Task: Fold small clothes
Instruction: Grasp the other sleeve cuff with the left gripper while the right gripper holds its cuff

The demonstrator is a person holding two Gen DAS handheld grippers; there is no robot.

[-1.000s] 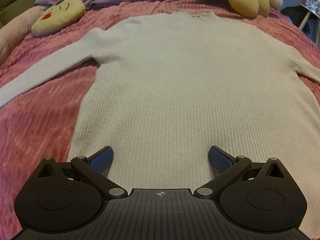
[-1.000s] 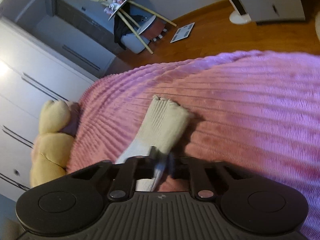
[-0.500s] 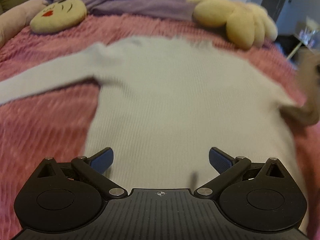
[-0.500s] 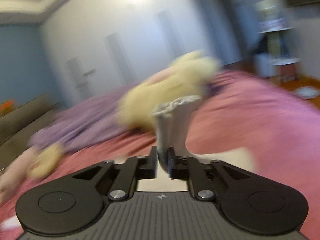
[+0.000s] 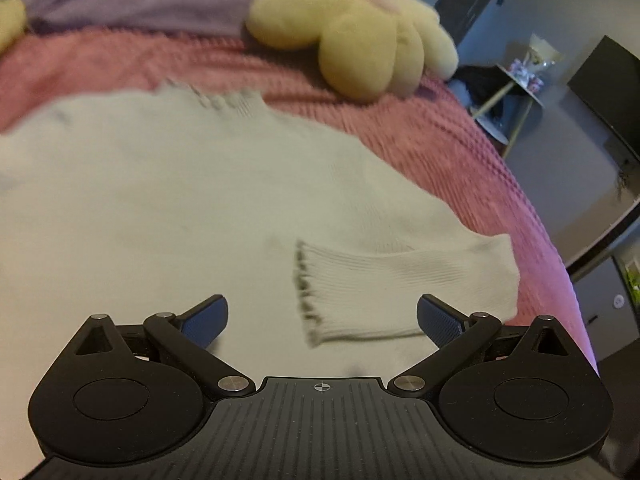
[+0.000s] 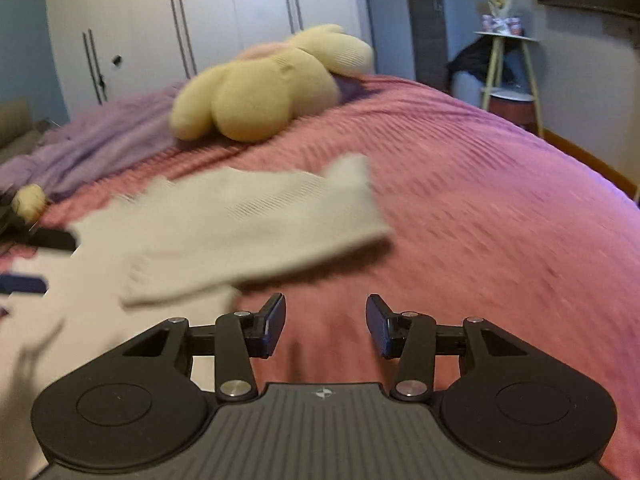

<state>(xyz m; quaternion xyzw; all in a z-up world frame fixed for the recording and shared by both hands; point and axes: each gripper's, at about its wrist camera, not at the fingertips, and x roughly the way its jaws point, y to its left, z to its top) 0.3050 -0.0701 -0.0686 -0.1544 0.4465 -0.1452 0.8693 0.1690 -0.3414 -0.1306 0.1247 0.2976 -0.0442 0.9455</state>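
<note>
Right tool (image 6: 326, 326) opening, nothing between its pads; left tool (image 5: 322, 320) spread wide, empty. Sleeve (image 5: 404, 286) folded onto sweater (image 5: 160, 200); I judge the nine o'clock sleeve next.

A pink ribbed bedspread (image 6: 460, 184) covers the bed, with a yellow plush toy (image 6: 264, 88) lying near its far end beside a purple blanket (image 6: 104, 140). White wardrobe doors (image 6: 208, 20) stand behind, and a small stand (image 6: 508, 68) holds a bouquet by the wall
</note>
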